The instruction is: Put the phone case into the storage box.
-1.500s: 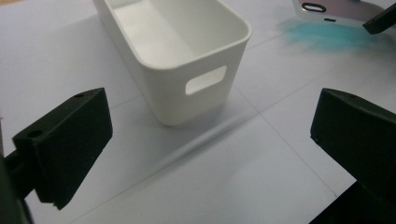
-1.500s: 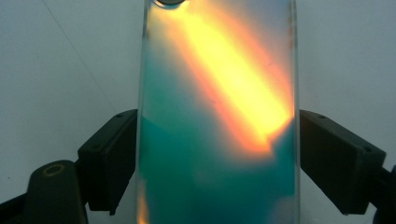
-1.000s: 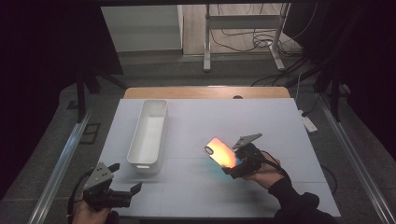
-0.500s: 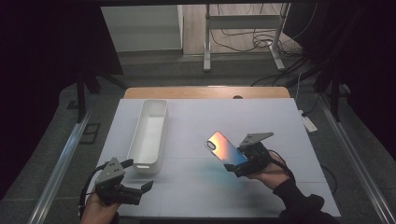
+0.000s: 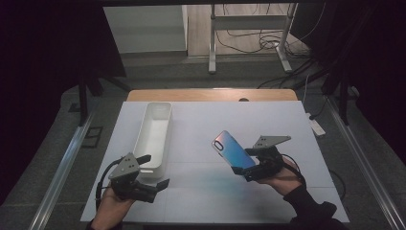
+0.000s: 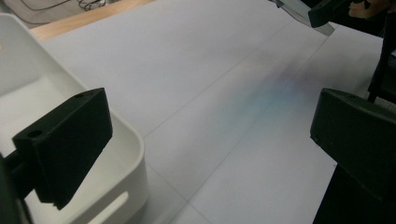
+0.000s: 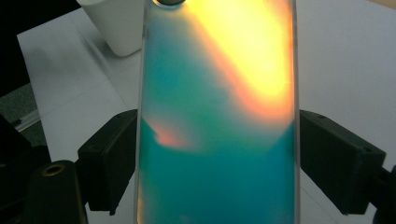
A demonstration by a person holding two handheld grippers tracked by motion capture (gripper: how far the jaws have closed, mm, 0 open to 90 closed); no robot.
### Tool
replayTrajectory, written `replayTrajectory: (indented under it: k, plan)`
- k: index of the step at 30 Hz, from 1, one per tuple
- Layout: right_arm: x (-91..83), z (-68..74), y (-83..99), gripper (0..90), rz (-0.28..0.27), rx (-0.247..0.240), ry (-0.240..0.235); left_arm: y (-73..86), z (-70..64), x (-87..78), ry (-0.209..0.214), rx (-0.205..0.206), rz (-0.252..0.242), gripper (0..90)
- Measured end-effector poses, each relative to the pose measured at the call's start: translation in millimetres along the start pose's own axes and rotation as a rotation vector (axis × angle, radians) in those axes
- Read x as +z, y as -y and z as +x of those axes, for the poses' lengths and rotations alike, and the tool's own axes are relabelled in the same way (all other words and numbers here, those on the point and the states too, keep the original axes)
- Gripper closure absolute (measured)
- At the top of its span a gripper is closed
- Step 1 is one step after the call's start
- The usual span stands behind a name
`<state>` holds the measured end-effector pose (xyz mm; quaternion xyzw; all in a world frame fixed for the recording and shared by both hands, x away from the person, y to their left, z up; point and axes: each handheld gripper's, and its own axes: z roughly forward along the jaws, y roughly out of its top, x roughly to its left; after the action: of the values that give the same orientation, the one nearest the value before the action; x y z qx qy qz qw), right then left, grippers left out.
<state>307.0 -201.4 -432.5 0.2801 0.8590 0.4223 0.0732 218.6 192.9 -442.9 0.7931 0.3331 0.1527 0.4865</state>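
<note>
White table holds a tray; right gripper clamps phone; left gripper fingers spread, empty.

Phone case glossy iridescent plastic (mirror-like); bin smooth white plastic.

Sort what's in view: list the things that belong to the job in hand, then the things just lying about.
In the job:
- iridescent phone case, clamped in the right gripper
- white bin, by the open left gripper

Lying about:
- cables on the floor
- power strip beside the table
</note>
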Motion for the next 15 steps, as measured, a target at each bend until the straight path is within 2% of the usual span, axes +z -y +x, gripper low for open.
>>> replayTrajectory:
  k: [8,15]
  plan:
    - [-10.4,3.3,-1.8,17.0,-0.054,-0.003,-0.028,-14.1,-2.2,10.2,0.050,0.018,-0.036,0.0]
    - [-17.4,6.1,-1.8,17.0,-0.097,0.001,-0.051,-26.0,-4.3,18.8,0.082,0.014,-0.058,0.0]
